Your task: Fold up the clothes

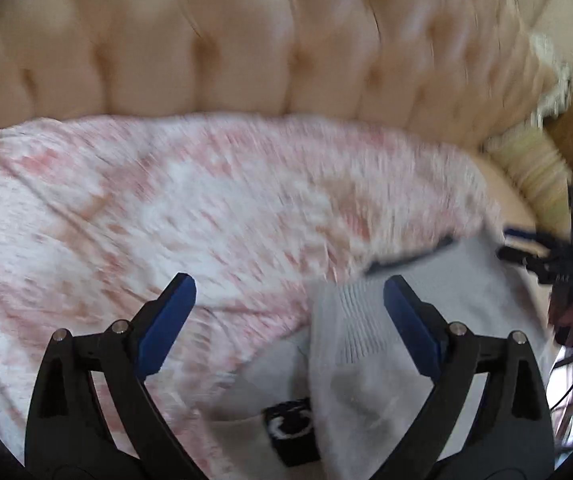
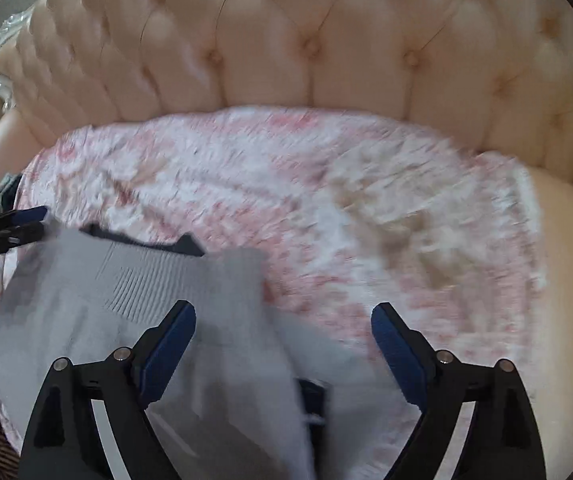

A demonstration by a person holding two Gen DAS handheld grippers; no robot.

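A: Tufted beige sofa (image 2: 310, 52), pink-and-white blanket (image 2: 326, 184) spread over the seat.
B: Clothes?
A: White sock (image 1: 350, 344) lying on the blanket, ribbed cuff away from us, dark logo patch (image 1: 292, 426) beside it.
B: Grippers?
A: Left hand-held gripper (image 1: 289, 296) released, jaws wide, sock between them, untouched. Right hand-held gripper (image 2: 283, 322) also released over the sock.

Your left tool (image 1: 289, 295) points steeply down, its jaws spread wide and pressing on nothing. Your right tool (image 2: 283, 322) sits just to its right, likewise angled down, jaws wide and gripping nothing.
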